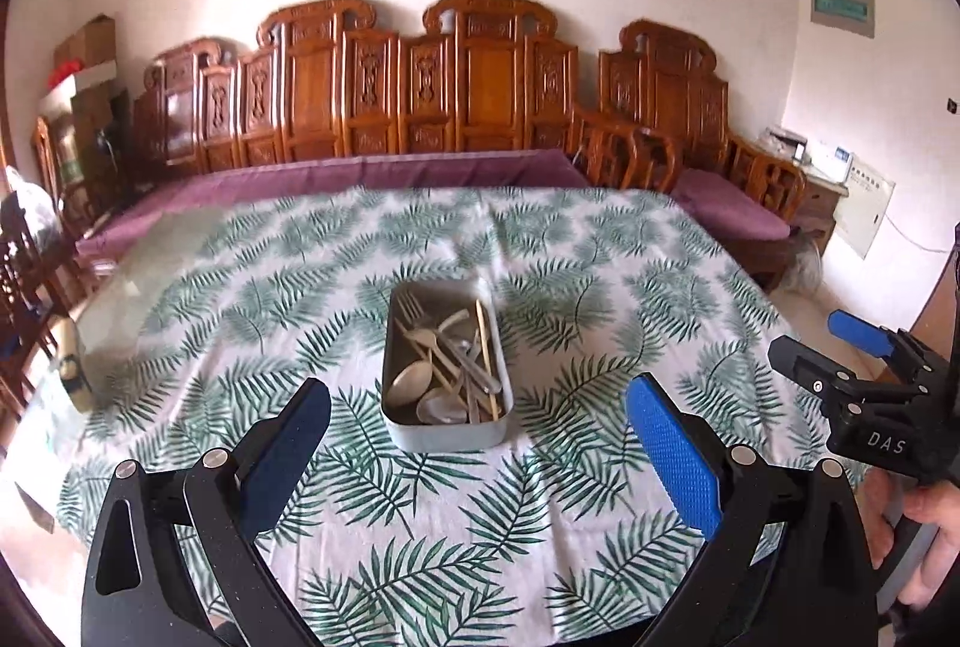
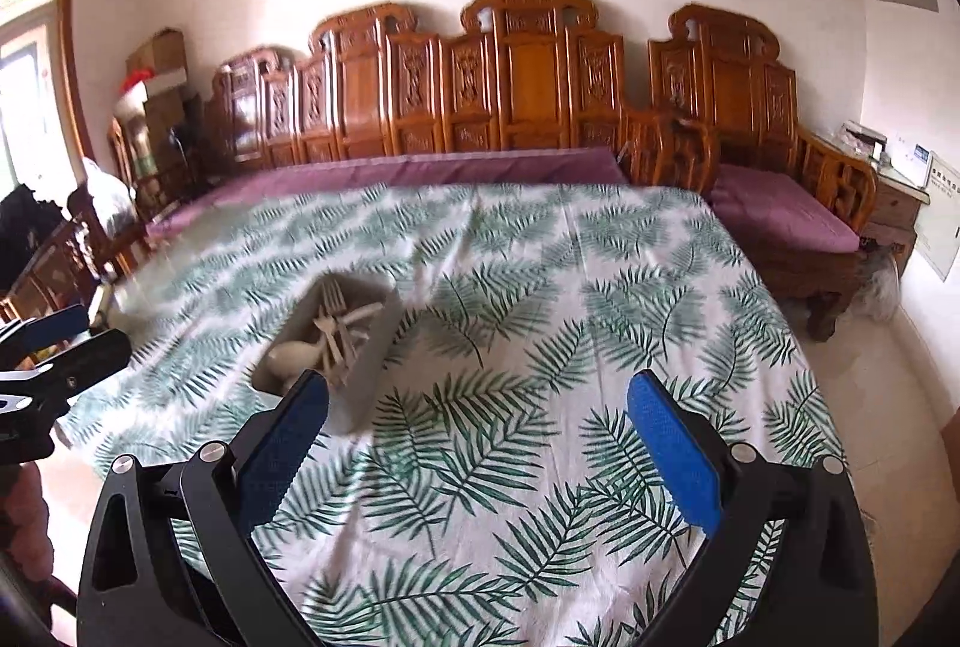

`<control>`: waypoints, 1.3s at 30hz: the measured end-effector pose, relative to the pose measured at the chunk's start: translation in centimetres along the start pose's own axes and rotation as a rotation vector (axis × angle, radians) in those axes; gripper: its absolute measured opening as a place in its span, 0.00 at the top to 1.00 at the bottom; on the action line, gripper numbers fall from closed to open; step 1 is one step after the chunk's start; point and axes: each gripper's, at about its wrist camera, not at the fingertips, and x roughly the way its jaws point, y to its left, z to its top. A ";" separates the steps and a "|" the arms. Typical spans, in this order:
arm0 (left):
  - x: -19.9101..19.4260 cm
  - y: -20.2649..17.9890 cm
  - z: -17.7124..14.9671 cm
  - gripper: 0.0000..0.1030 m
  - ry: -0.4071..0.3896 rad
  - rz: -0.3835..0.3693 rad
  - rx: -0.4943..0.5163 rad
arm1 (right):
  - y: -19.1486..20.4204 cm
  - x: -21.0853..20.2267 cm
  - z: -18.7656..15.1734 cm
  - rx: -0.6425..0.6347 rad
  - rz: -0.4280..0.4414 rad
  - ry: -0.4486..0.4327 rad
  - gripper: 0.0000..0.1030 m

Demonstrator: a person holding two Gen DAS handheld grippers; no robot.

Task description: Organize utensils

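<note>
Only from the left tool (image 1: 477,404) — released, like the right tool (image 2: 477,401) — chopsticks (image 1: 487,356) in tray (image 1: 447,434).

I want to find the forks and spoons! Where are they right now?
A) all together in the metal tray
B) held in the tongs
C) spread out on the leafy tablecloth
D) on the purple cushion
A: the forks and spoons lie piled inside the metal tray on the leafy tablecloth, and both sets of tongs, left and right, stand open and hold nothing.
</note>
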 end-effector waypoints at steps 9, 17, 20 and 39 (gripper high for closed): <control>-5.7 -1.2 1.8 0.07 -0.104 0.028 0.013 | 0.6 -7.2 1.7 -0.011 -0.019 -0.149 0.02; -8.7 -1.8 1.9 0.07 -0.182 0.057 0.022 | 1.0 -11.3 1.7 -0.019 -0.038 -0.230 0.02; -9.1 -1.9 1.8 0.07 -0.192 0.061 0.026 | 1.0 -11.8 1.5 -0.020 -0.041 -0.236 0.02; -8.8 -2.0 1.1 0.07 -0.177 0.056 0.020 | 1.3 -11.9 1.4 -0.020 -0.041 -0.240 0.02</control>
